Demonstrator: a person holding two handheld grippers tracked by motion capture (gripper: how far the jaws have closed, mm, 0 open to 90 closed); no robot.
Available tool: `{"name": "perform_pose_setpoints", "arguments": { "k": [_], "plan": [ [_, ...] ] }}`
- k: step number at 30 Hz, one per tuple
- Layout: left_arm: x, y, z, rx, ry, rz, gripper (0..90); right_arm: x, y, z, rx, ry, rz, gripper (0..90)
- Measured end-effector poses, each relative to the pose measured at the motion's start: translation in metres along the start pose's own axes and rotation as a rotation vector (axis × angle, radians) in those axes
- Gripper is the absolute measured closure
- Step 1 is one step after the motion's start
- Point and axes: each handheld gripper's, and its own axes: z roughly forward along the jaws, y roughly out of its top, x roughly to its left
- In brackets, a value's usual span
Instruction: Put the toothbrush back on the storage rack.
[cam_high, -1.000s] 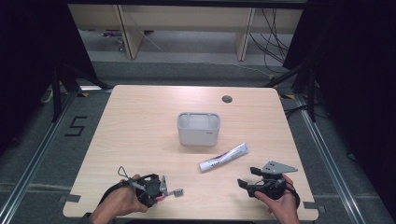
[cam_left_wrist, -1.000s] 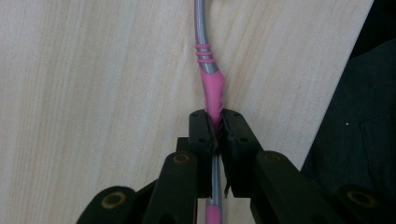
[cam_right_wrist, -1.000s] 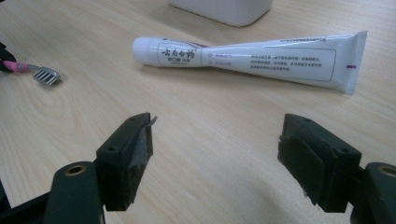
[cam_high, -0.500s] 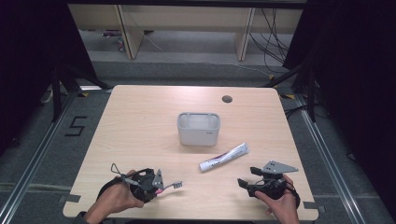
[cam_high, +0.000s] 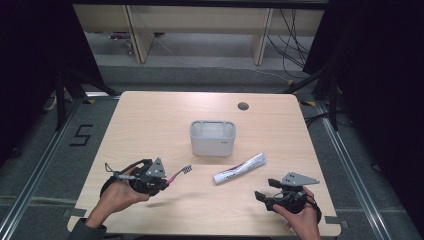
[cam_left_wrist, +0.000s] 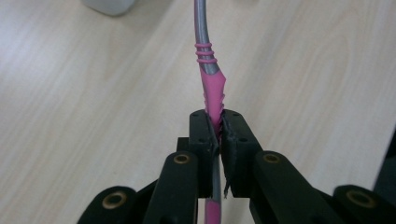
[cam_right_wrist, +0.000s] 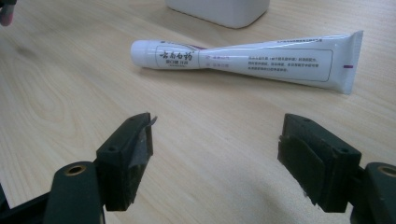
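**Pink toothbrush is picked up, still has to reach the holder**

Pink-handled toothbrush (cam_high: 179, 173) is the thing in play, and the left gripper (cam_high: 161, 181) has its jaws clamped tight on the handle. In the left gripper view the pads (cam_left_wrist: 201, 135) squeeze the pink grip section (cam_left_wrist: 212, 91), with the grey neck running away from the camera. In the high view the brush is lifted clear of the wooden table (cam_high: 150, 120), bristle head pointing toward the white holder (cam_high: 212, 137), near it but not there yet.

So my read: the pickup is done, and carrying it to the holder and dropping it in is what's left. Nothing is in the holder as far as I can tell.

The right gripper (cam_high: 265, 196) sits nearer than the holder and off to its right, jaws spread wide with nothing between them. Its own view shows 2 black fingers (cam_right_wrist: 126, 154) low over bare wood.

Between that gripper and the holder lies 1 white toothpaste tube (cam_high: 240, 168), flat on the table just beside the holder's near right corner, cap end toward the toothbrush. It's not really in the brush's path, I'd say, and probably goes next. Beyond the holder there's a round cable hole (cam_high: 243, 106) in the tabletop, well apart.
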Motion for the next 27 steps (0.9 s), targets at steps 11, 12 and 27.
{"name": "perform_pose_setpoints", "arguments": {
  "k": [11,12,27],
  "plan": [
    [0.024,0.004,-0.008,-0.179,0.058,-0.107,82.7,-0.001,0.000,0.001,0.000,0.009,0.002,26.8],
    [0.026,0.004,-0.007,-0.187,0.065,-0.120,82.8,-0.001,0.000,0.000,0.002,0.006,0.005,26.8],
    [0.054,0.013,-0.015,-0.404,0.141,-0.261,82.8,0.001,0.000,0.001,0.004,0.009,0.013,26.8]
  ]
}}
